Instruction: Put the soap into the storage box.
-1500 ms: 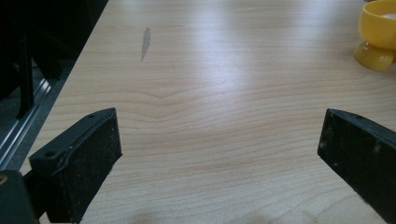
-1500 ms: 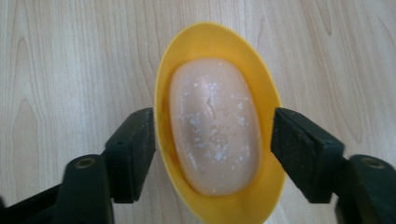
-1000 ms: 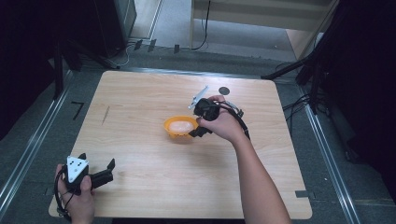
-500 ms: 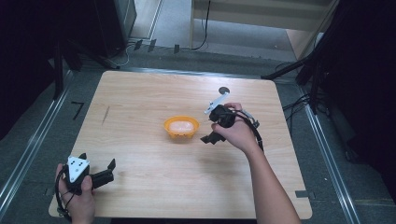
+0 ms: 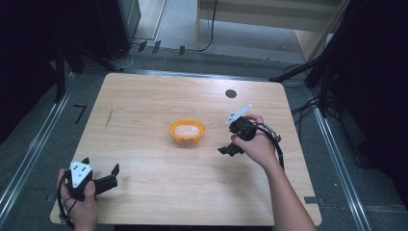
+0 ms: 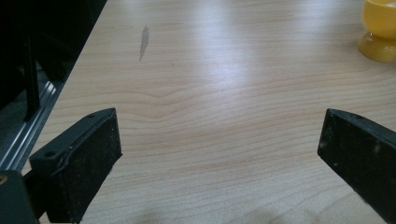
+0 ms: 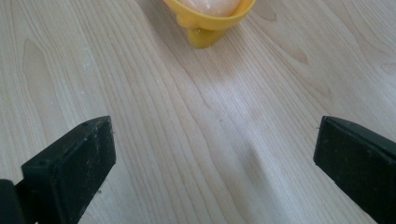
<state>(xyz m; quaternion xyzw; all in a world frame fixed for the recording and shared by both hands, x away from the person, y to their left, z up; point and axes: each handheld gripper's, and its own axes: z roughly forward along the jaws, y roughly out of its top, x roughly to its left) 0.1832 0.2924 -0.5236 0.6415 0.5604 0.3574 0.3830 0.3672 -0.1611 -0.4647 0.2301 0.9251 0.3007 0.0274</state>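
Right gripper view: the right gripper (image 7: 215,154) has just opened wide, empty, near the yellow bowl (image 7: 210,18).

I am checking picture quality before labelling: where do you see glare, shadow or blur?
High view: even light on the table, dark surroundings, slightly soft. Left gripper view: pale glare on the wood, yellow bowl cut at the edge. Right gripper view: the bowl casts a soft shadow toward the camera; fingers slightly blurred.

A pale wooden counter (image 5: 144,110) with rounded corners stands on a grey floor (image 5: 178,29), metal rails (image 5: 29,159) running along its left and right. Beyond the far edge stands light wooden furniture (image 5: 269,14), with dark equipment (image 5: 110,24) far left and black cables (image 5: 308,103) at the right.
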